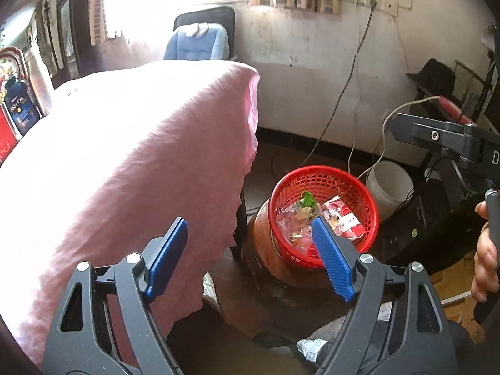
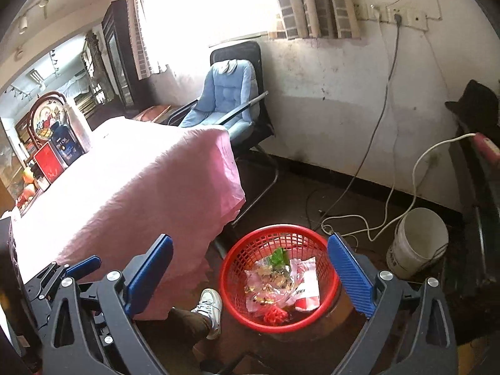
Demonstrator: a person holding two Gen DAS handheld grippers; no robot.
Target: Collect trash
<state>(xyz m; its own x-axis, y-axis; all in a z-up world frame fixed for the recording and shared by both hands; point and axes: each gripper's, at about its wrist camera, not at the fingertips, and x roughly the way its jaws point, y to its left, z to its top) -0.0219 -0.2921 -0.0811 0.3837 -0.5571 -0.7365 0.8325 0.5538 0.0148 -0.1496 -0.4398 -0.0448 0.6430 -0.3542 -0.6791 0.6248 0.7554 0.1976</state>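
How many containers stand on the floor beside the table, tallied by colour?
Red: 1, the mesh basket holding wrappers, perched on a brown jar.
White: 1, the plastic bucket by the wall.
Brown: 1, the jar under the basket.
Total: 3

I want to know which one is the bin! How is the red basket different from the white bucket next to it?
The red basket has mesh walls full of holes; the white bucket has solid walls. The red basket holds wrappers; the inside of the white bucket cannot be seen. The red basket sits on a brown jar; the white bucket stands on the floor. Both are round, open on top, and near the wall.
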